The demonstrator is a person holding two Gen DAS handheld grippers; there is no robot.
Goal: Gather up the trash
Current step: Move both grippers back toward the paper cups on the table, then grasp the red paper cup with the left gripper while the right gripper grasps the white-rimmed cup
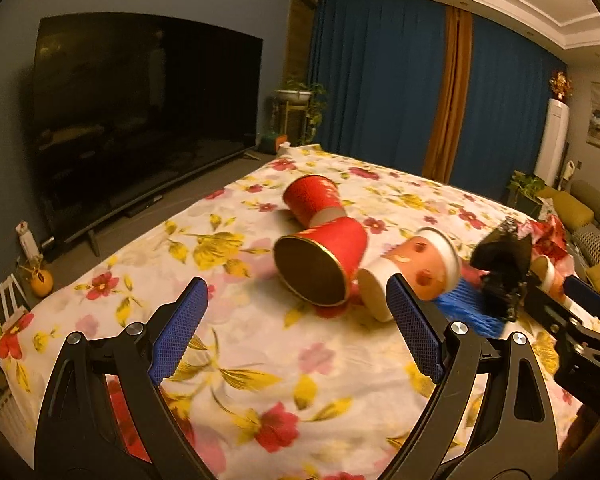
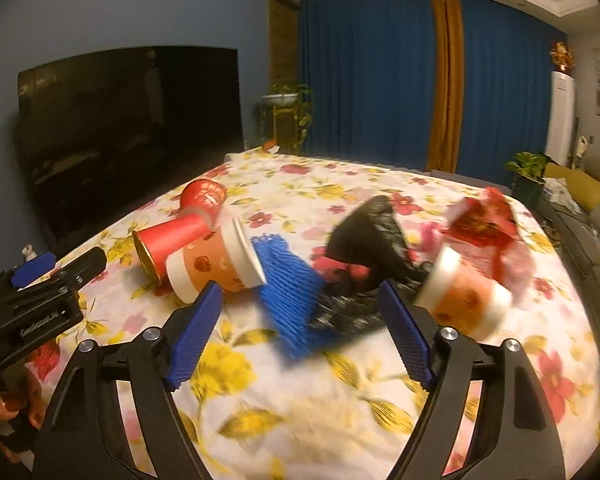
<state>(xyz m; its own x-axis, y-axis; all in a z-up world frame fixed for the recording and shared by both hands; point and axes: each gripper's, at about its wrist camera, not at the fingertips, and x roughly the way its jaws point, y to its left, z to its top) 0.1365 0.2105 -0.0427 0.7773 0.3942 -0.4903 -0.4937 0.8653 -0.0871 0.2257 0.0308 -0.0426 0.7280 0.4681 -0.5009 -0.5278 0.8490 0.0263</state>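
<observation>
Both tools are on the approach, nothing picked up yet; the left gripper [image 1: 296, 312] and the right gripper [image 2: 300, 316] stand spread and empty. The trash lies mid-cloth just beyond them: red cups [image 1: 320, 256] left, black bag [image 2: 364, 240] and blue netting [image 2: 288, 284] right; next, I judge, the right one closes on the bag.

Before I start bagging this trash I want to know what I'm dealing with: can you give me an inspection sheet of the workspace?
Surface: floral cloth covering a wide flat top, wrinkled.
Job's things: two red paper cups on their sides; orange cup lying beside them; second orange cup on its side further right; blue foam net; crumpled black plastic bag; red wrapper.
Clutter: nothing seen beyond the trash.
Grippers: left gripper open, empty, short of the red cups; right gripper open, empty, aimed at the net and bag.
Cables: nothing seen.
Surroundings: dark television, blue curtains, potted plants, sofa.
</observation>
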